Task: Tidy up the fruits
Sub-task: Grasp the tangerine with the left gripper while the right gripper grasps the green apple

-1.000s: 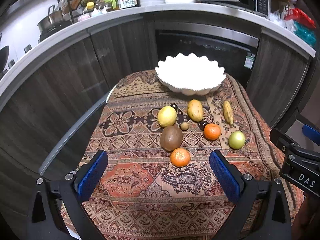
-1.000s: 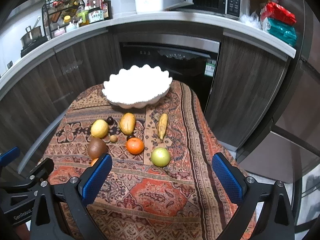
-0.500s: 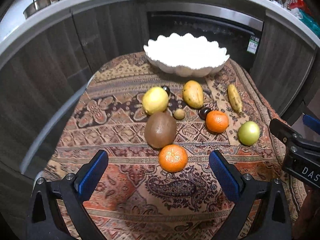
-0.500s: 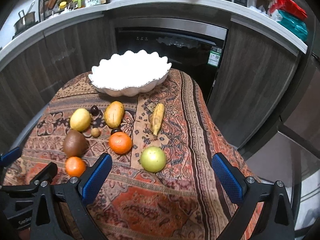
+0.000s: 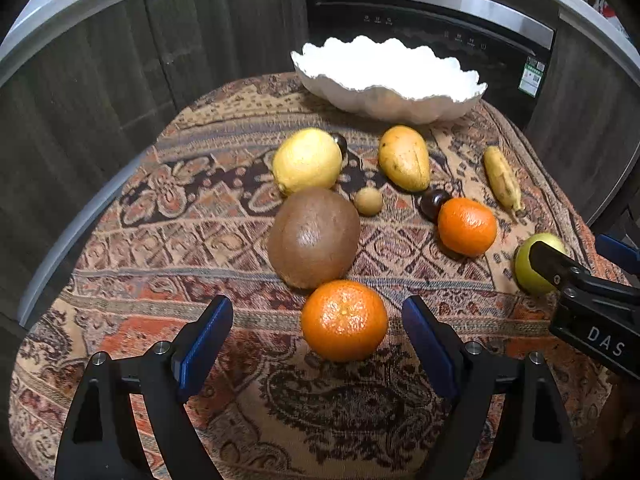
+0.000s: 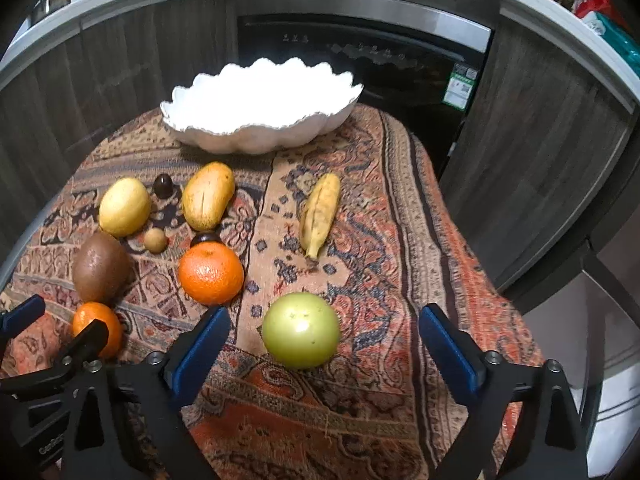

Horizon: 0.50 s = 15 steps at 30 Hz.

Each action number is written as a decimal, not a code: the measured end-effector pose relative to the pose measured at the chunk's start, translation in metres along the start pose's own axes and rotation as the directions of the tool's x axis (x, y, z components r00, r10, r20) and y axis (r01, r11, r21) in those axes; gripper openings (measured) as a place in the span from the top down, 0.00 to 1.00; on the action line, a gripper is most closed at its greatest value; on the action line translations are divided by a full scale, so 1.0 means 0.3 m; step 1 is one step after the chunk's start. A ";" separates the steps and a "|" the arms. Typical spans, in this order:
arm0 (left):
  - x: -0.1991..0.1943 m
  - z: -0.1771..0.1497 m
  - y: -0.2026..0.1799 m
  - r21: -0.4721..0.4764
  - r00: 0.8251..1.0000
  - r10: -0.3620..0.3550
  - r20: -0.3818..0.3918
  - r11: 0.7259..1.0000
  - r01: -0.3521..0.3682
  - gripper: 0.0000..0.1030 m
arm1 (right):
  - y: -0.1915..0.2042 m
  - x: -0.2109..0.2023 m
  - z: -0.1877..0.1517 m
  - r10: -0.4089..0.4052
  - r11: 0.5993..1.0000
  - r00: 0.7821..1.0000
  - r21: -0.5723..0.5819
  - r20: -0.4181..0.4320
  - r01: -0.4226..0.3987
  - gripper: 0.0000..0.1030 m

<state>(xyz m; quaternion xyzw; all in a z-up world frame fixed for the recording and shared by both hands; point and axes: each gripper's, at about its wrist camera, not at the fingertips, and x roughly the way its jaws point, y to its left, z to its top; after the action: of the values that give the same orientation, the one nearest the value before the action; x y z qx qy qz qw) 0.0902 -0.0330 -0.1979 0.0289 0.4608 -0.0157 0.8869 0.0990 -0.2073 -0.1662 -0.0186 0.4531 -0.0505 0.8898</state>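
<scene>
room: a kitchen with dark wood cabinets [image 6: 532, 128], a grey counter edge above them, and a black built-in oven [image 5: 432, 28] behind the table.
surface: a table with a patterned red-brown cloth [image 6: 380, 208] on it.
bowl: a white wavy-edged bowl [image 6: 260, 110] stands at the far side of the cloth, in front of the oven — no fruit shows inside it.
left gripper: the left gripper [image 5: 318, 330] has its blue pads spread wide; the near orange [image 5: 345, 320] lies between the fingertips, and neither pad touches it.
right gripper: the right gripper [image 6: 324, 334] is also spread wide, with the green apple [image 6: 301, 330] between its pads, nearer the left pad but apart from it.
fruits near the left gripper: a brown kiwi [image 5: 314, 238] just behind the near orange, a yellow lemon [image 5: 307, 160] behind the kiwi, a small tan round fruit [image 5: 368, 201] beside them.
fruits in the middle: a yellow mango [image 6: 208, 195], a second orange [image 6: 211, 274] with a dark small fruit [image 6: 206, 237] touching its far side, and another dark small fruit [image 6: 163, 186] between lemon and mango.
banana: a small banana [image 6: 320, 214] lies alone on the right — well apart from the bowl.
</scene>
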 end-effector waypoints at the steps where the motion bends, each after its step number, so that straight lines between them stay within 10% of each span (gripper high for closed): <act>1: 0.009 -0.003 -0.001 0.000 1.000 0.000 -0.005 1.000 0.000 0.18 | 0.001 0.012 -0.003 0.004 1.000 1.000 -0.002 -0.008 -0.004 0.14; 15: 0.070 -0.021 -0.023 0.007 0.998 -0.043 -0.042 0.999 0.043 0.51 | 0.005 0.123 -0.041 0.073 0.997 0.994 0.029 -0.079 -0.071 0.45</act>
<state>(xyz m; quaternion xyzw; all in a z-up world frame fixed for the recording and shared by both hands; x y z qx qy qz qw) 0.0969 -0.0396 -0.2190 0.0226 0.4799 -0.0359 0.8763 0.1107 -0.2095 -0.2031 0.0113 0.4880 -0.0250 0.8724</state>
